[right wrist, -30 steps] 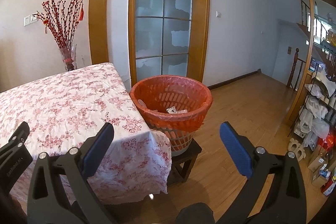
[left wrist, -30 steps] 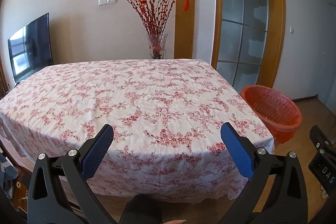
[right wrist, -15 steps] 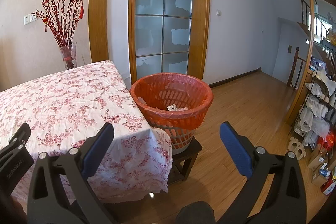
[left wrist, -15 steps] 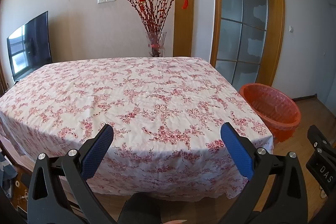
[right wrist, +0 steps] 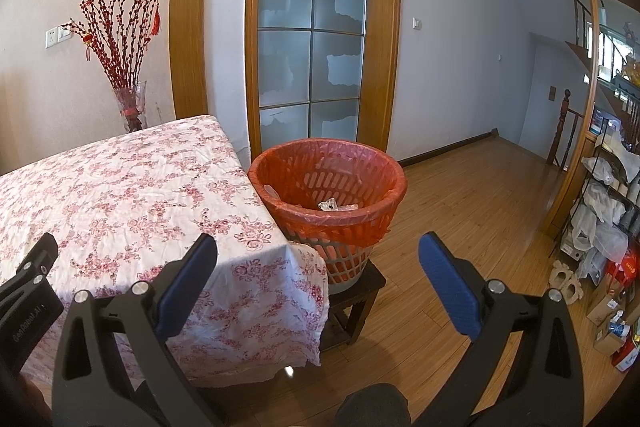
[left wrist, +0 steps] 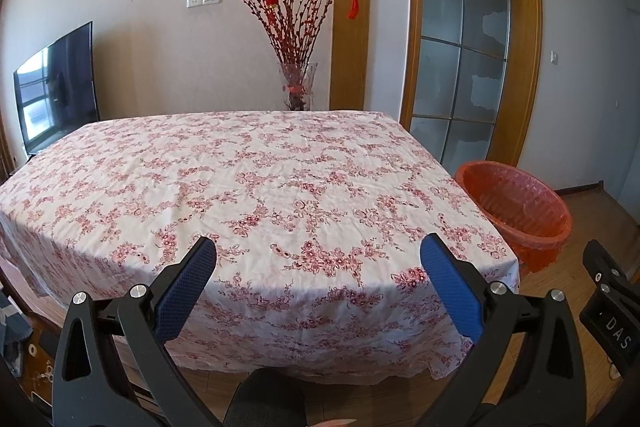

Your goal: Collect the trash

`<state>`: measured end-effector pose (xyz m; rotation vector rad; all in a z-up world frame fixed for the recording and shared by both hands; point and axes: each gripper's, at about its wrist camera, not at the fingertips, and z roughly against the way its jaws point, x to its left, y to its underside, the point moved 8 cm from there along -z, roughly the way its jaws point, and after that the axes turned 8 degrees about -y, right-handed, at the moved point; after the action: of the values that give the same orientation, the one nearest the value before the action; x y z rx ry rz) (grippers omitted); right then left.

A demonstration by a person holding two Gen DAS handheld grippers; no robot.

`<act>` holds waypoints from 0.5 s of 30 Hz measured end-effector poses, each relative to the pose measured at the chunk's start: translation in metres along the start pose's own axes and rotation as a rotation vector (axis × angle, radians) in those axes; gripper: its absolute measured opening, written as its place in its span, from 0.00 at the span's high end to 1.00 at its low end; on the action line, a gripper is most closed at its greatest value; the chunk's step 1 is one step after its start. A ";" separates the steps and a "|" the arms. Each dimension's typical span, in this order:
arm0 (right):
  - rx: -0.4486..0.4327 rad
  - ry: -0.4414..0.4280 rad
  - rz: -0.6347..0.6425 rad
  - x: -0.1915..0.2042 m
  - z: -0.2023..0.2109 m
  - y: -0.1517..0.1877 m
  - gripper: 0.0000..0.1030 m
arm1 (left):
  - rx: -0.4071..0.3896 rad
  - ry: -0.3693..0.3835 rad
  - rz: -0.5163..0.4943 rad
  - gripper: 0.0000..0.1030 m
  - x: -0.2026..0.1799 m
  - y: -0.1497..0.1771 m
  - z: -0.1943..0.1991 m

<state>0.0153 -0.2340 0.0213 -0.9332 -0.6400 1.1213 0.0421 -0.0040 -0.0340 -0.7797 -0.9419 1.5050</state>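
Both grippers, left gripper and right gripper, released and empty, have pulled back slightly; tabletop bare, trash in bin, likely done.

The left gripper hangs before the near edge of the bench, its blue-padded fingers spread wide with nothing between them. A floral cloth covers the bench and drapes over its front. Just beside the bench's right corner stands an orange-lined basket on the wooden floor. Behind the far edge a glass vase holds red branches. A dark television stands at left. Part of the right gripper shows at the right edge.
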 end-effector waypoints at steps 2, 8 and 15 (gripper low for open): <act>0.000 0.000 0.000 0.000 0.000 0.000 0.04 | -0.001 0.000 0.000 0.03 -0.001 0.000 0.000; 0.002 -0.001 0.001 0.001 0.000 0.000 0.04 | 0.000 0.000 0.000 0.03 0.000 0.000 0.000; 0.002 -0.002 0.000 0.001 0.000 0.001 0.04 | -0.001 0.000 0.001 0.03 0.000 0.000 0.001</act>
<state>0.0157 -0.2326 0.0207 -0.9309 -0.6403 1.1226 0.0418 -0.0043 -0.0334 -0.7810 -0.9422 1.5055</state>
